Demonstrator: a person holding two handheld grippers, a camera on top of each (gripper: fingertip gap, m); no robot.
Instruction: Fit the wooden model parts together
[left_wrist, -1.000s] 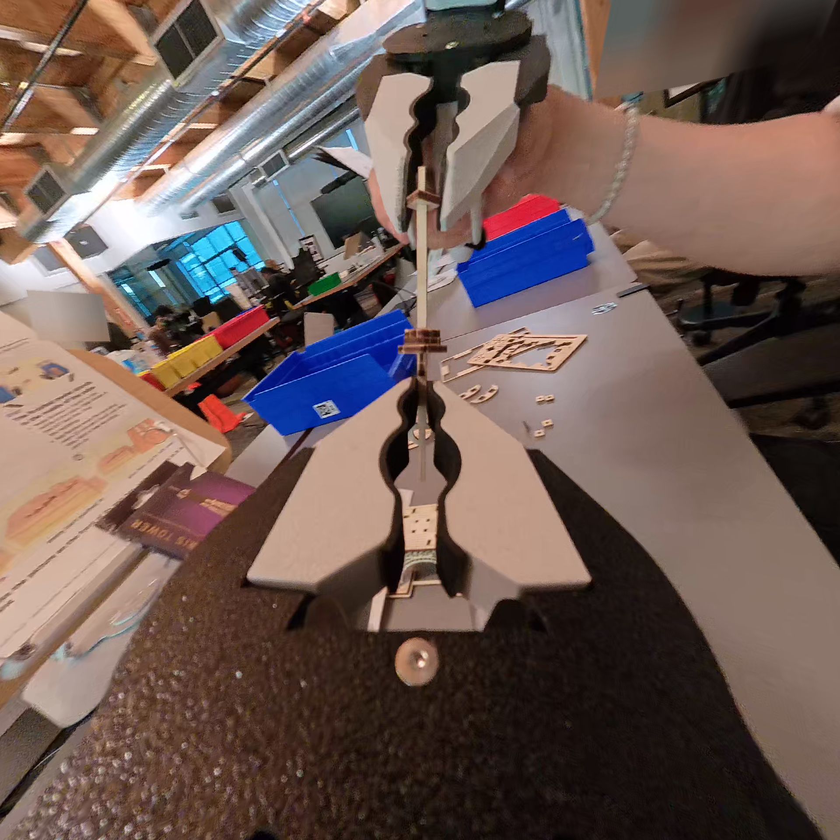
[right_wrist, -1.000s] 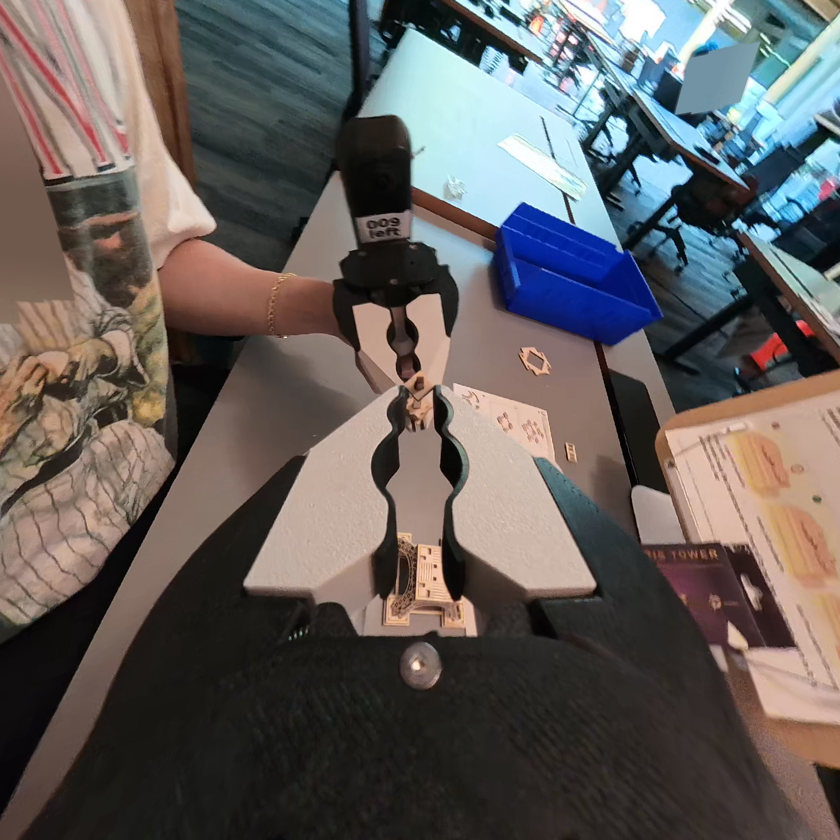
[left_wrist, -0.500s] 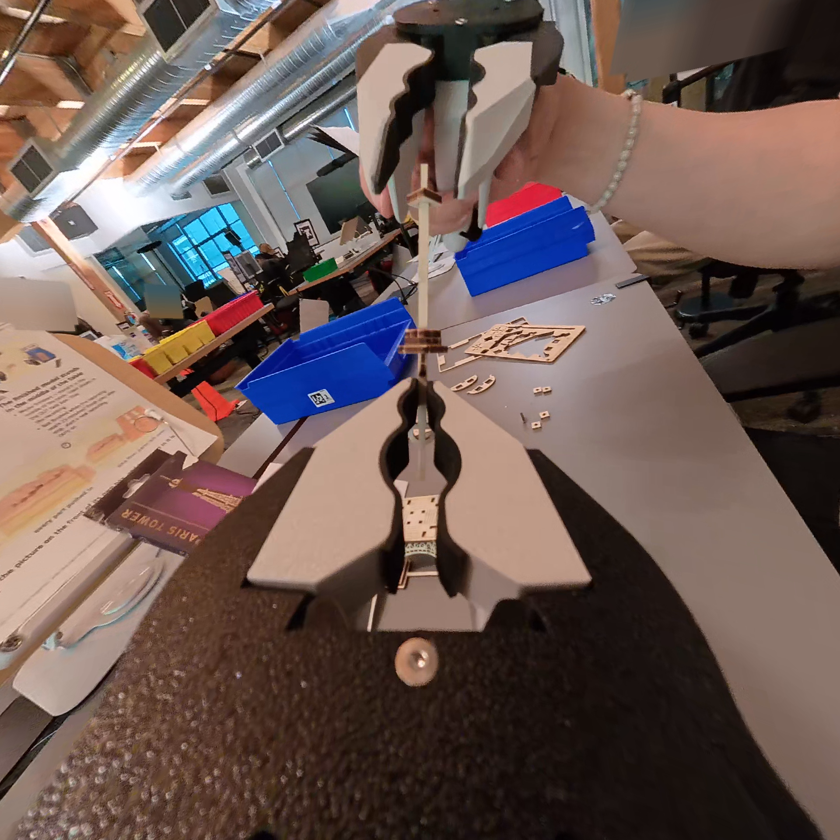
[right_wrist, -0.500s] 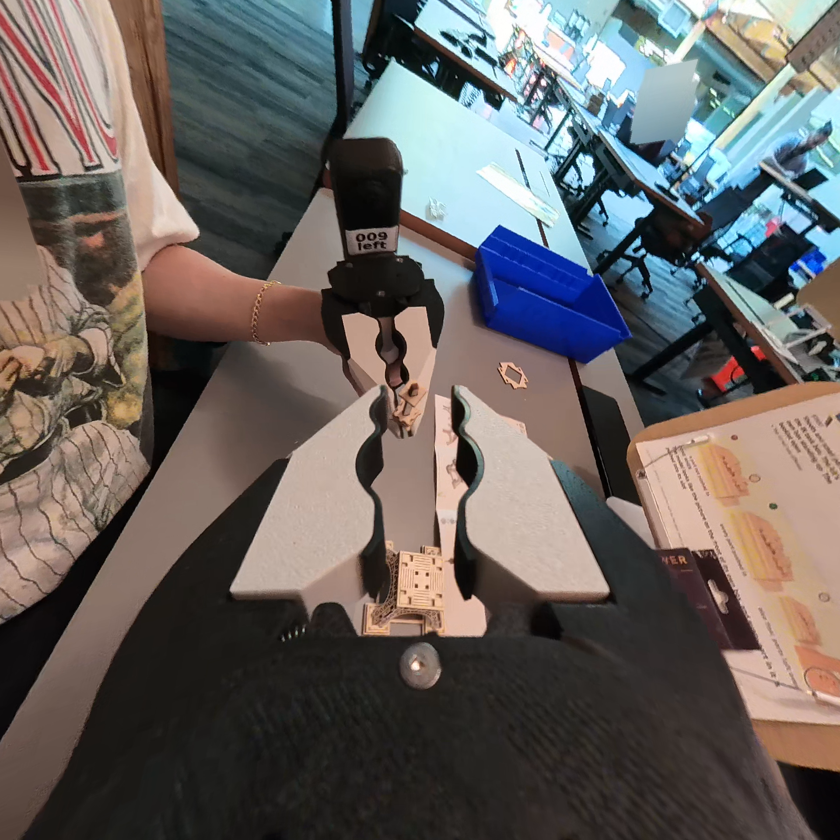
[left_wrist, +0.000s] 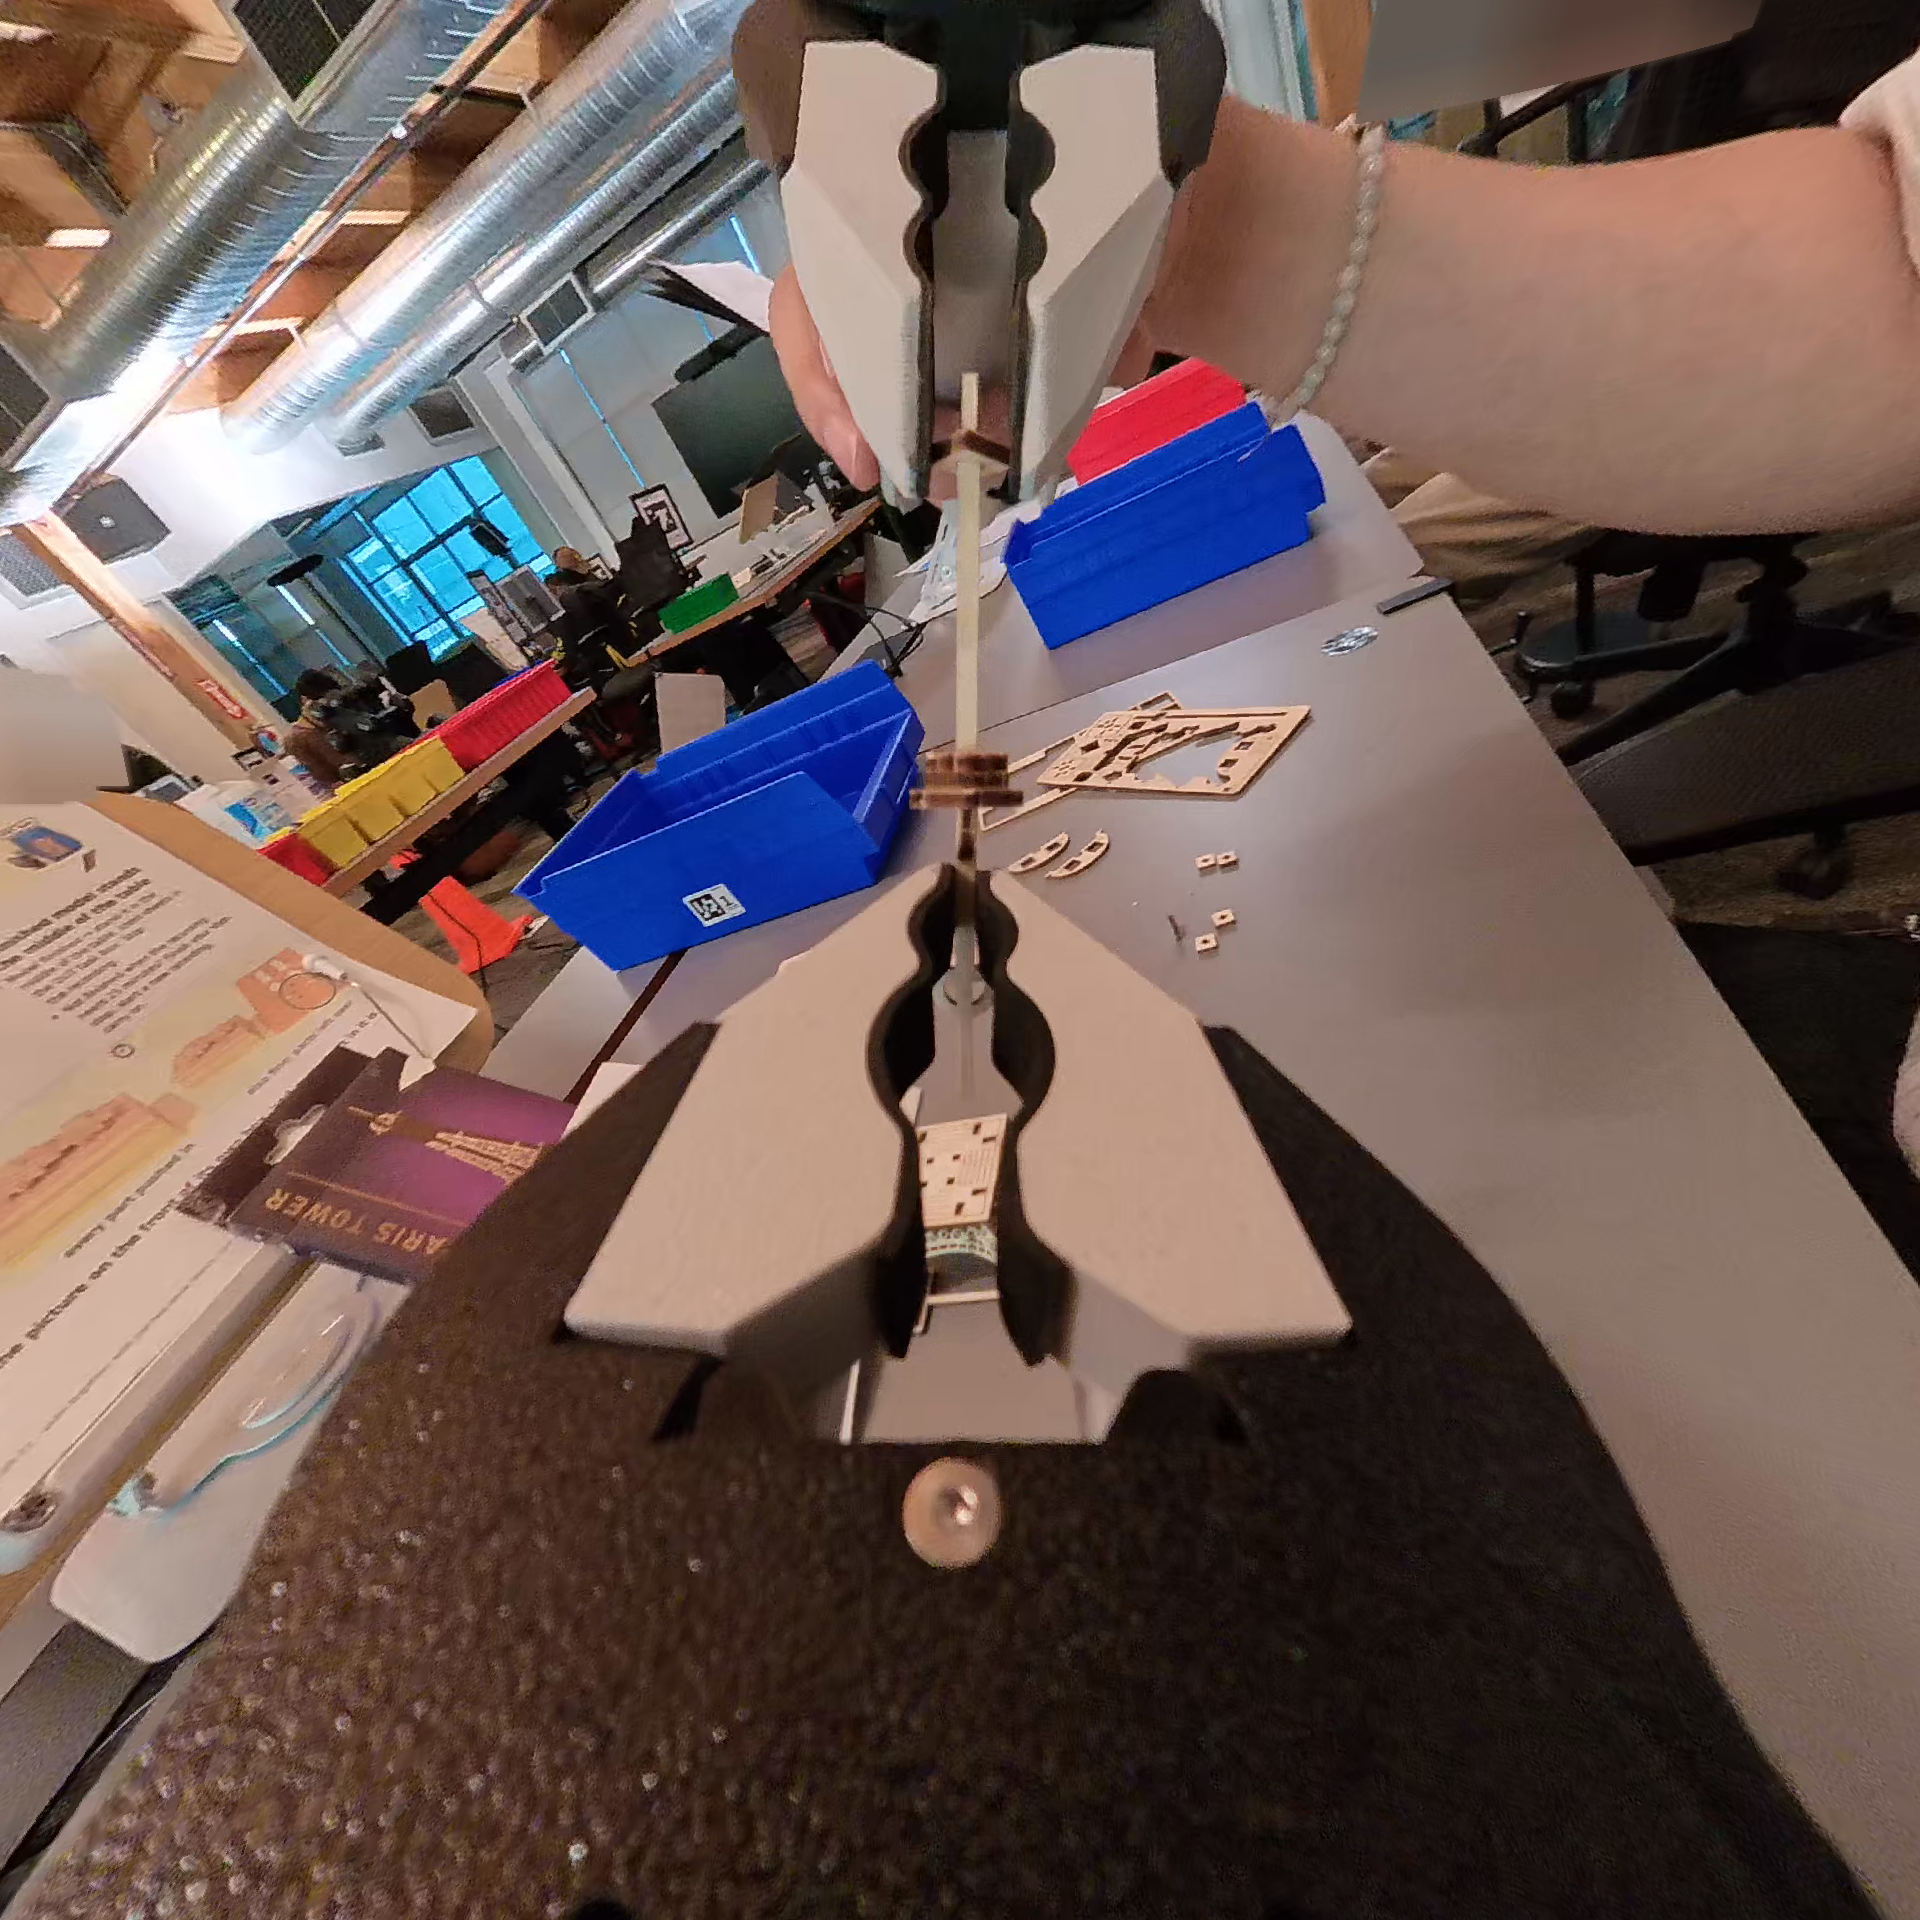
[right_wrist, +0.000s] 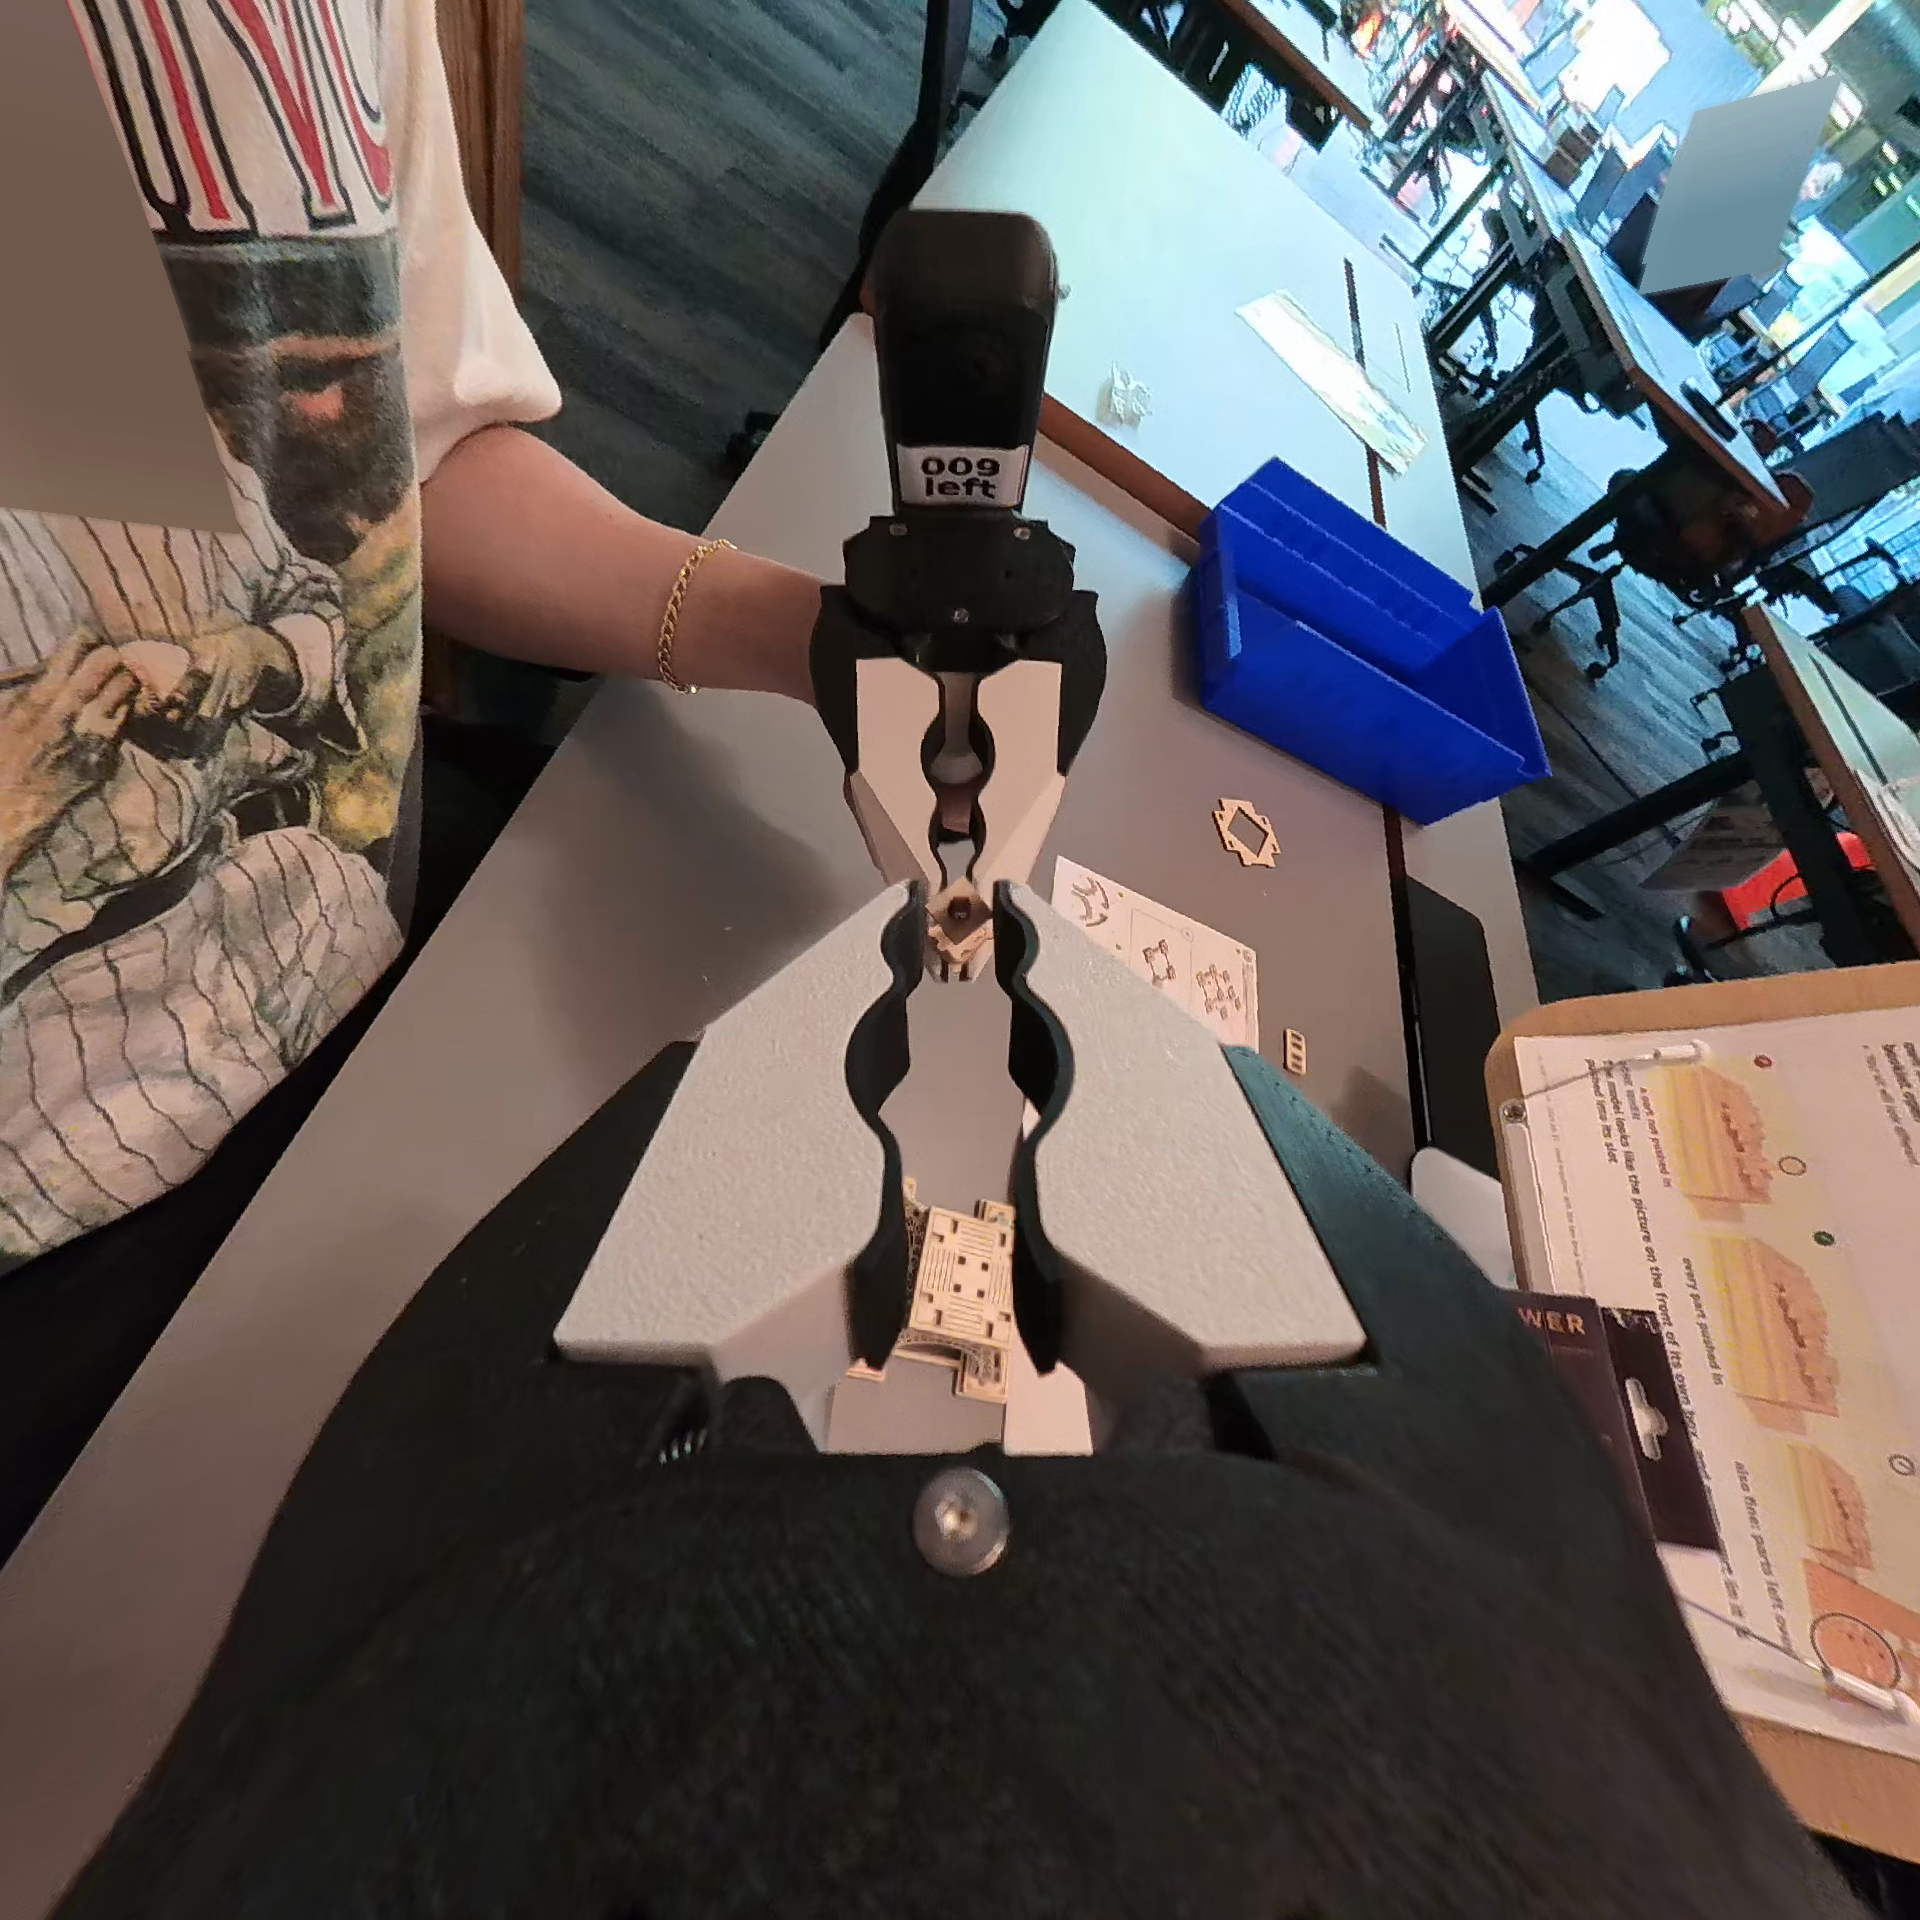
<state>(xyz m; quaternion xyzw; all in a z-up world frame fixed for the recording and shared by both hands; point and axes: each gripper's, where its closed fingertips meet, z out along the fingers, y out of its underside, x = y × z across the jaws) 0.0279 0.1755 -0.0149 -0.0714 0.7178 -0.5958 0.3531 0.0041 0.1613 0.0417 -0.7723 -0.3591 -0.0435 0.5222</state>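
Bin (left_wrist: 748, 831) set on the table (left_wrist: 1455, 1039) left of the punched sheet (left_wrist: 1164, 753), small pieces (left_wrist: 1210, 894) scattered before it (a few apart), booklet (left_wrist: 405, 1184) nearer left, beside the instruction board (left_wrist: 135, 1049), second bin (left_wrist: 1164, 530) placed farther back.

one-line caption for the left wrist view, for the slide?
Left gripper pinches the wooden spire while the open right gripper brackets its top above the grey table.

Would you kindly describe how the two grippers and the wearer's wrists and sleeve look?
Each gripper, left gripper and right gripper, has pale grey wedge fingers with wavy black inner pads on a black textured body. The left carries a white label. A gold chain bracelet and a pearl bracelet are worn, plus a white printed T-shirt.
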